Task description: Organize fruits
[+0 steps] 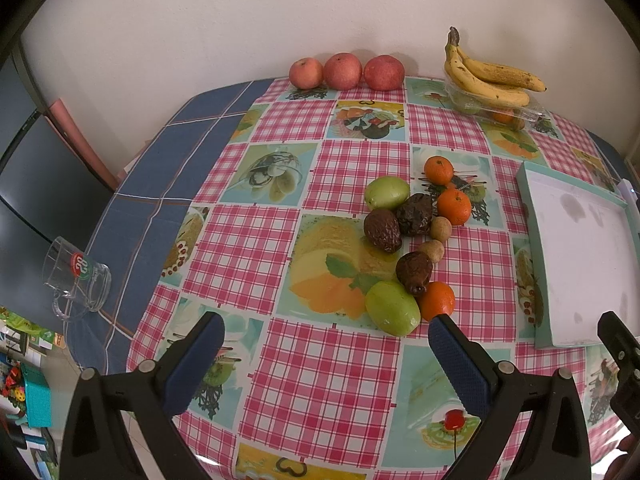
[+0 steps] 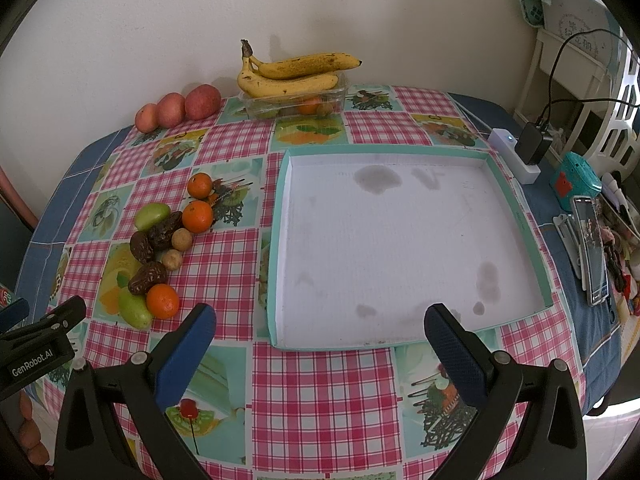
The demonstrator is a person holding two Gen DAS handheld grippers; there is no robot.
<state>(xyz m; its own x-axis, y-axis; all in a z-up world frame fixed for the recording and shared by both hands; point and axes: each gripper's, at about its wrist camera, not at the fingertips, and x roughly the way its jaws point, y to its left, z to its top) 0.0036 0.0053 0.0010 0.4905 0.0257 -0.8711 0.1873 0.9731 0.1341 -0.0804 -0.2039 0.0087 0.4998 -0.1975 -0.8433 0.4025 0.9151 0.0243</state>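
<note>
Blue-padded and spread wide with nothing between its fingers, the left gripper (image 1: 326, 344) hangs over the checked oilcloth; the nearest smooth green oval fruit (image 1: 393, 307) sits just ahead at one o'clock, its long axis slanting toward four o'clock, touching a round orange mandarin (image 1: 437, 301). That arm looks the nearer to the loose pile. The right gripper (image 2: 320, 334), equally released, faces the shallow teal-rimmed white cardboard tray (image 2: 279, 240), which holds nothing. At twelve o'clock a clear plastic punnet (image 2: 294, 102) carries yellow speckled bananas (image 2: 296, 76).

Bare tray (image 2: 400, 240) (fruit cluster (image 2: 168, 248) just beside)
</note>
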